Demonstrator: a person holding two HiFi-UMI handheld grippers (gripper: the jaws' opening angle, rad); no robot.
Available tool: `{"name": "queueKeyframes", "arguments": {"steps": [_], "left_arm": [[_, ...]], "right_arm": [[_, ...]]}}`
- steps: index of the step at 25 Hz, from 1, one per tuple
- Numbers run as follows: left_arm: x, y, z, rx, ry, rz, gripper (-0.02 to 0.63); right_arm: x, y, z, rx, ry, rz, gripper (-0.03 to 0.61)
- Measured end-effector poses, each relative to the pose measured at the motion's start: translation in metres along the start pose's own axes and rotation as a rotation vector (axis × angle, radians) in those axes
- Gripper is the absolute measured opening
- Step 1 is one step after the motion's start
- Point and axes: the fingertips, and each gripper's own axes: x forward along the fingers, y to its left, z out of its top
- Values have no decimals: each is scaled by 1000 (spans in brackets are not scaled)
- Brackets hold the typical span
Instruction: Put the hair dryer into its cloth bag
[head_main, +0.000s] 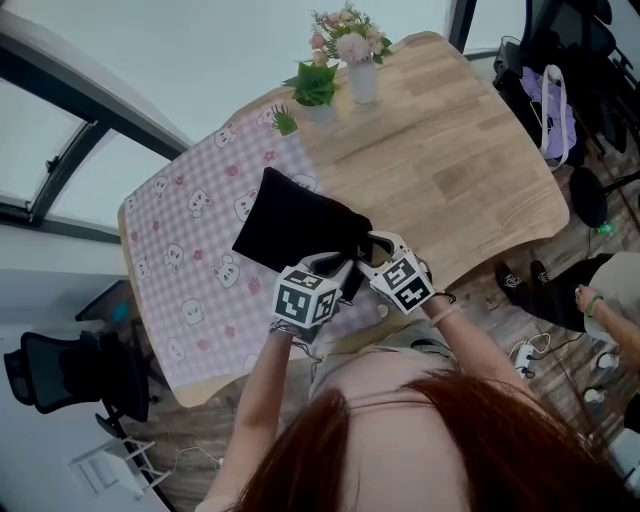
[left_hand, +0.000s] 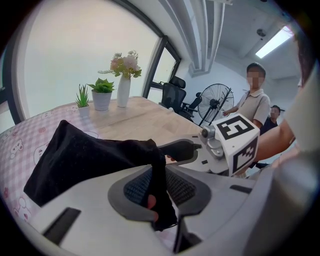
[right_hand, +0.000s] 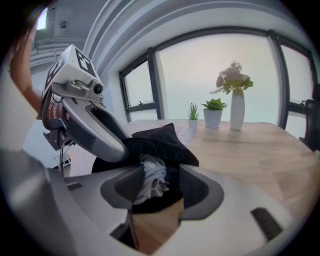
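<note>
The black cloth bag (head_main: 295, 225) lies on the pink checked cloth (head_main: 190, 270), its mouth lifted toward me. My left gripper (left_hand: 157, 187) is shut on a fold of the bag's rim (left_hand: 155, 170) and holds that side up. In the right gripper view, a coiled white cord (right_hand: 150, 175) shows inside the bag's mouth (right_hand: 160, 142). The hair dryer's body is hidden in the fabric. My right gripper (right_hand: 160, 187) stands open around the mouth, the cord close to its left pad and the right pad apart. Both grippers meet at the bag's near end (head_main: 355, 262).
A white vase of flowers (head_main: 360, 60) and two potted plants (head_main: 315, 90) stand at the far end of the wooden table (head_main: 470, 170). People (left_hand: 255, 95) and a floor fan (left_hand: 217, 107) are beyond the table's right side. An office chair (head_main: 70, 375) is at the left.
</note>
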Motion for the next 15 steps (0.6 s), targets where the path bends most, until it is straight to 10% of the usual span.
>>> {"name": "queueKeyframes", "arguments": {"steps": [15], "left_arm": [[12,-8,-9,-4,-9,-7,83]], "right_arm": [[-30,-11,-8,60,-28,-97,186]]}}
